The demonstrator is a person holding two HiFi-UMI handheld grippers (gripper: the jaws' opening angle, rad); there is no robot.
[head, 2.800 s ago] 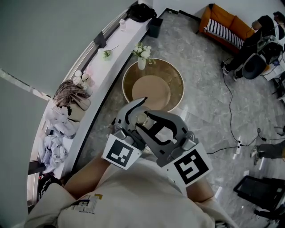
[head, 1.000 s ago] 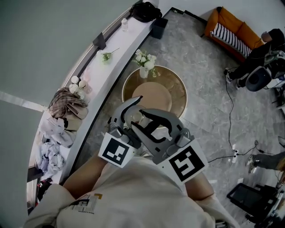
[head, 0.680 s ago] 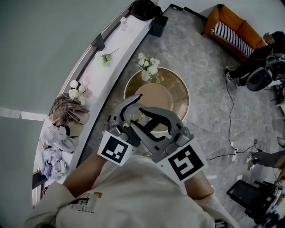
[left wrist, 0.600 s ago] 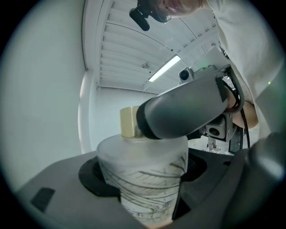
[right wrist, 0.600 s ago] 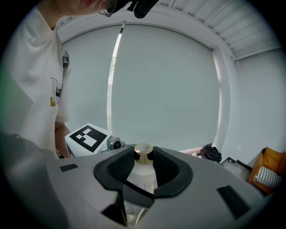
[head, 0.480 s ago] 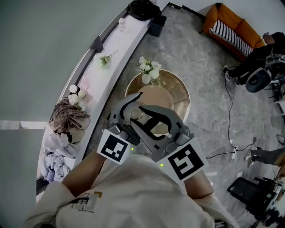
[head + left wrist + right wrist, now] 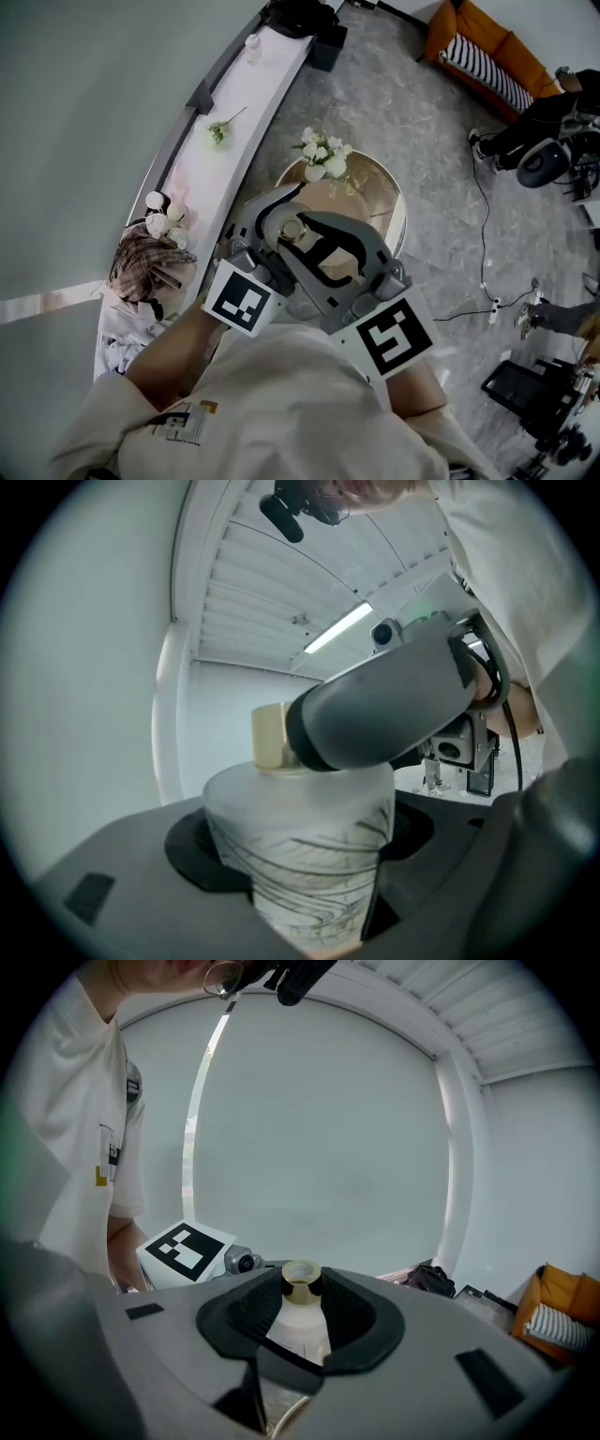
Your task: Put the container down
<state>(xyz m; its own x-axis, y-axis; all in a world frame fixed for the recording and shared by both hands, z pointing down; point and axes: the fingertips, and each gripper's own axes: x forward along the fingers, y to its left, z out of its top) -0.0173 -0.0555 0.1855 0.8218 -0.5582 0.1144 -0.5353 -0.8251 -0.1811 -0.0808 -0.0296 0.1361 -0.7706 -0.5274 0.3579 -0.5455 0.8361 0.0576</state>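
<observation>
- The container [image 7: 293, 228] is a frosted white bottle with thin dark lines over its body and a tan neck. Both tools hold it in front of the person's chest.
- The left tool [image 7: 272, 217] is closed on the container. In the left gripper view, its dark pads sit on either side of the wide patterned body.
- The right tool [image 7: 305, 246] is closed on the same container higher up. In the right gripper view, its pads hug the tan neck from both sides.
- The two tools cross each other, left one low and right one high, with their marker cubes toward the person.
- From the head view, the container lines up over the near left part of a round gold tabletop [image 7: 382, 192]. Whether it touches that surface cannot be told.
- A vase of white flowers [image 7: 323, 155] stands at the far edge of that tabletop.
- A long white ledge [image 7: 253, 103] runs along the left wall, with a plaid cloth [image 7: 145, 262] at its near end.
- An orange sofa [image 7: 478, 37] stands far right on the grey floor [image 7: 412, 112].
</observation>
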